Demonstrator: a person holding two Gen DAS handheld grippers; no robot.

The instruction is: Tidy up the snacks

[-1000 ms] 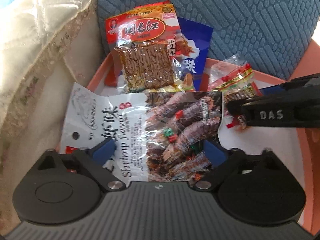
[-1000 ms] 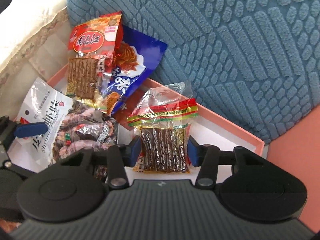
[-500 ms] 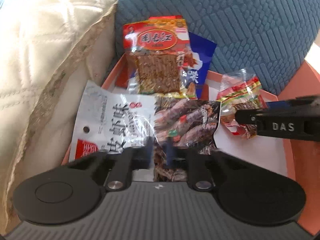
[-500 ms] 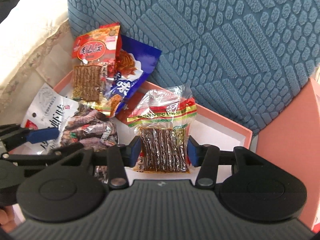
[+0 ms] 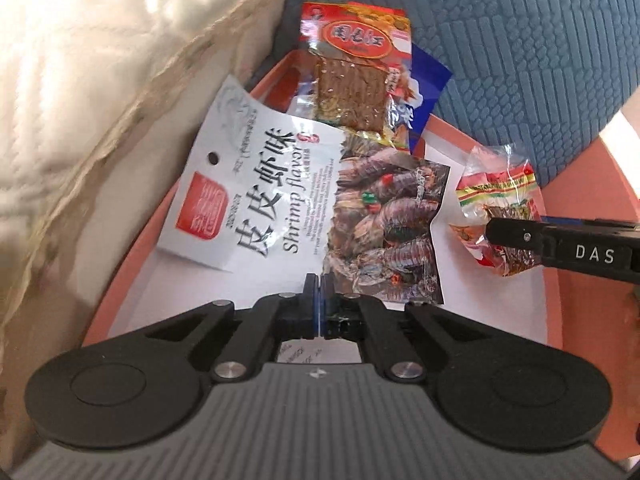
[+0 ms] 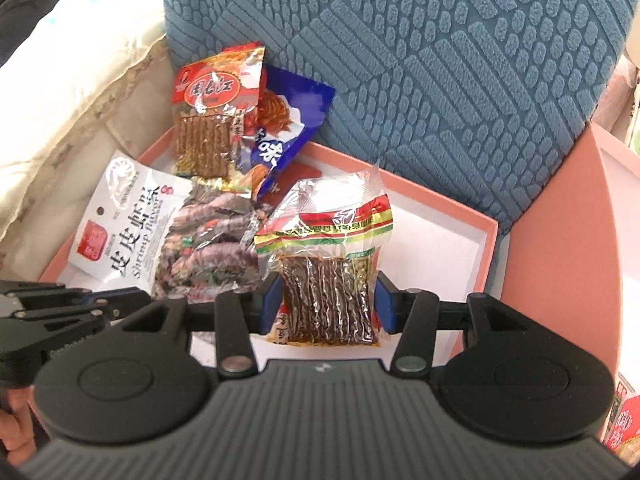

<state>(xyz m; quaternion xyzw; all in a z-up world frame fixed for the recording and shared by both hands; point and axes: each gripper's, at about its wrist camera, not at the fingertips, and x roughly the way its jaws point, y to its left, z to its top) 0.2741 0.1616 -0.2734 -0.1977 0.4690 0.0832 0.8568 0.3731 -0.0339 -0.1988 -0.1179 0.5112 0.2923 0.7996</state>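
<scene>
A white shrimp-flavour bag (image 5: 280,200) (image 6: 136,224) lies in the left half of the pink box (image 5: 132,264) (image 6: 440,204). My left gripper (image 5: 319,288) (image 6: 120,298) is shut, its tips at the bag's near edge with nothing visibly pinched. My right gripper (image 6: 328,304) is shut on a clear packet of dark strips with a red, yellow and green band (image 6: 328,280) (image 5: 496,184), held over the box's right half. One black finger of the right gripper (image 5: 560,240) crosses the left wrist view.
A red packet of brown strips (image 5: 356,36) (image 6: 216,88) and a blue bag (image 5: 428,76) (image 6: 296,96) lean against a blue textured cushion (image 6: 440,60) at the box's far corner. A cream quilt (image 5: 80,80) borders the left. A pink panel (image 6: 560,240) stands right.
My left gripper's jaws went from wide open around the shrimp bag to shut, and it drew back toward the bag's near edge. The right gripper rose slightly with its packet.
</scene>
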